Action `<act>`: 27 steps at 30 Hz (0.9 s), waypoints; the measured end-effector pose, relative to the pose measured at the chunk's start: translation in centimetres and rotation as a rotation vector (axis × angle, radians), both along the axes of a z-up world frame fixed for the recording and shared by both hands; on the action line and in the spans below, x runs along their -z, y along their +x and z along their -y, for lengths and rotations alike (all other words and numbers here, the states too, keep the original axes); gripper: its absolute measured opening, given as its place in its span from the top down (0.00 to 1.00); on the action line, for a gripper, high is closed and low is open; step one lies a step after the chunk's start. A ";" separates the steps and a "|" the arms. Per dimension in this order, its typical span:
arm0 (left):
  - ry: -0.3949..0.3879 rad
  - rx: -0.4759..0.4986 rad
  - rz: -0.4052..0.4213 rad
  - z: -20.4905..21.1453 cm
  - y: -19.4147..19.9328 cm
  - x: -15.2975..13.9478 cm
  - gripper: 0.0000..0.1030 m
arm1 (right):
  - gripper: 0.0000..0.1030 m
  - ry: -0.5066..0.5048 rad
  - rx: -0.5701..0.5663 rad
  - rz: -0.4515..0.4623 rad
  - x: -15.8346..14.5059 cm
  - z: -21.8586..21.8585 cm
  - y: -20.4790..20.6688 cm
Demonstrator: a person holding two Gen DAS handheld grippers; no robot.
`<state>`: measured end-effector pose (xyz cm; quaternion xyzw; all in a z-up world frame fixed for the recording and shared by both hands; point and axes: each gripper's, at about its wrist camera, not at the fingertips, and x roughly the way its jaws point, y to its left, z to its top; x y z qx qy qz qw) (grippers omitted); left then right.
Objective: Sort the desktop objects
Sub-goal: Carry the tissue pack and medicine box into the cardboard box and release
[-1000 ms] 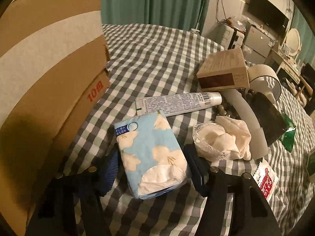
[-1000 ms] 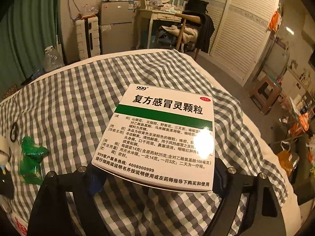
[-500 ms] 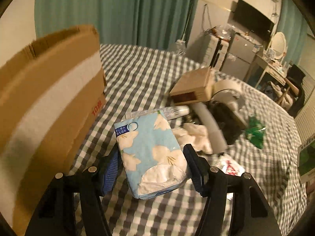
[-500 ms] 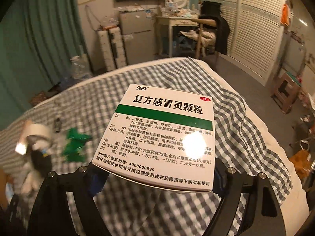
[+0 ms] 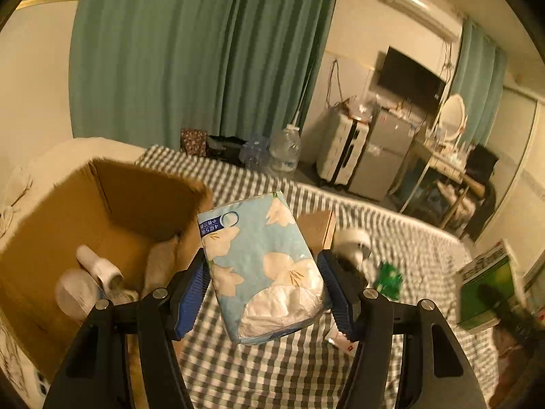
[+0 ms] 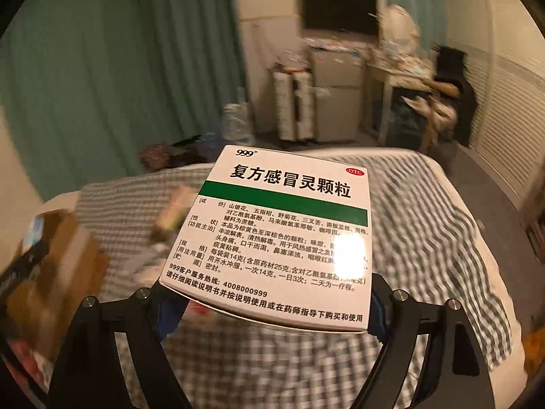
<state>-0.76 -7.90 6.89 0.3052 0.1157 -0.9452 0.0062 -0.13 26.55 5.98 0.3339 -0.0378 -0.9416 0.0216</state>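
Both grippers are loaded here. The left gripper [image 5: 264,281] has its blue pads clamped on either side of a tissue pack [image 5: 262,266], light blue with white flowers, one end torn open so the white tissue shows. The pack is off the surface, held up in the air just right of an open cardboard box [image 5: 112,211], over the checkered cloth [image 5: 272,368]. Inside the box there's a white tube [image 5: 98,266] and something round and pale beside it, can't tell what. Past the pack a small brown box [image 5: 318,230] sits on the cloth, with a white tape roll [image 5: 352,242] next to it and a green packet [image 5: 388,279] a bit further right, all pretty blurred. The right gripper [image 6: 269,301] is gripping a white medicine box [image 6: 282,235] by its sides, flat face up, green stripe and Chinese print on it, with a glare spot near the right edge. That one is also lifted clear of the cloth [image 6: 425,231]. In the left wrist view you can catch the medicine box [image 5: 487,283] at the far right edge, blurred. The cardboard box [image 6: 58,259] shows at the left of the right wrist view, also smeared. Green curtains [image 5: 190,54] hang behind.
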 end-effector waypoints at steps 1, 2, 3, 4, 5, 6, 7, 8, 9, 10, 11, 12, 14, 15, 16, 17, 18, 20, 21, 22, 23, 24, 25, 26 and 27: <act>0.003 -0.002 -0.013 1.0 0.0 -1.0 0.37 | 0.20 0.008 -0.020 -0.014 -0.5 1.6 0.2; 0.000 0.001 -0.019 1.9 -0.1 -1.8 0.37 | 0.20 0.014 -0.061 -0.026 -1.1 3.3 0.3; -0.006 0.003 -0.021 2.9 0.0 -2.5 0.37 | 0.20 0.016 -0.104 -0.033 -1.7 5.1 0.3; -0.017 0.010 -0.015 3.9 -0.2 -2.9 0.37 | 0.20 0.014 -0.139 -0.035 -1.9 6.5 0.3; -0.025 0.008 -0.018 4.6 0.0 -3.2 0.37 | 0.20 0.003 -0.184 -0.040 -2.3 8.4 0.2; -0.046 -0.004 -0.026 6.0 0.2 -3.4 0.37 | 0.20 -0.009 -0.224 -0.044 -2.7 10.2 0.1; -0.061 -0.014 -0.030 6.8 0.3 -3.4 0.37 | 0.20 -0.019 -0.254 -0.045 -2.9 11.5 0.1; -0.081 -0.036 -0.035 8.0 0.5 -3.3 0.37 | 0.20 -0.036 -0.291 -0.045 -3.2 13.3 -0.2; -0.090 -0.048 -0.033 8.6 0.7 -3.2 0.37 | 0.20 -0.055 -0.330 -0.044 -3.3 15.1 -0.5; -0.095 -0.075 -0.031 9.9 0.8 -2.7 0.37 | 0.20 -0.070 -0.367 -0.039 -3.4 17.0 -0.9; -0.096 -0.099 -0.031 10.9 1.0 -2.4 0.37 | 0.20 -0.080 -0.394 -0.035 -3.3 18.4 -1.2; -0.099 -0.119 -0.030 11.9 1.2 -2.0 0.37 | 0.20 -0.094 -0.426 -0.031 -3.3 20.4 -1.7; -0.084 -0.146 -0.017 13.6 1.3 -0.8 0.37 | 0.19 -0.116 -0.485 -0.019 -3.0 23.7 -2.4; -0.052 -0.174 -0.001 14.9 1.2 -0.1 0.37 | 0.19 -0.125 -0.504 -0.015 -2.8 24.6 -2.7; -0.037 -0.185 0.012 15.6 1.0 0.5 0.37 | 0.19 -0.133 -0.528 -0.006 -2.5 26.4 -3.2; -0.033 -0.202 0.029 16.3 0.7 1.2 0.37 | 0.19 -0.133 -0.540 0.006 -2.0 27.6 -3.4; -0.039 -0.215 0.046 16.7 0.3 1.8 0.37 | 0.19 -0.134 -0.547 0.021 -1.5 28.9 -3.9; -0.004 -0.214 0.074 17.3 -0.1 3.0 0.37 | 0.19 -0.147 -0.568 0.051 -0.4 30.7 -4.8; 0.037 -0.210 0.077 17.8 0.0 3.3 0.37 | 0.19 -0.150 -0.573 0.062 -0.1 30.9 -5.0; 0.058 -0.210 0.077 18.5 0.5 3.5 0.36 | 0.19 -0.151 -0.578 0.071 0.4 31.7 -5.4; 0.065 -0.210 0.079 18.6 0.4 3.6 0.34 | 0.19 -0.149 -0.577 0.077 0.8 31.9 -5.9; 0.040 -0.219 0.081 18.5 0.4 3.6 0.32 | 0.19 -0.144 -0.580 0.082 1.1 32.0 -6.2; 0.021 -0.226 0.082 18.3 0.3 3.6 0.25 | 0.18 -0.138 -0.582 0.089 1.4 32.5 -6.6; 0.011 -0.231 0.084 18.2 0.2 3.7 0.13 | 0.17 -0.136 -0.574 0.095 1.6 32.7 -7.0; 0.024 -0.226 0.083 18.2 0.2 3.8 0.08 | 0.12 -0.136 -0.563 0.101 1.8 32.9 -7.1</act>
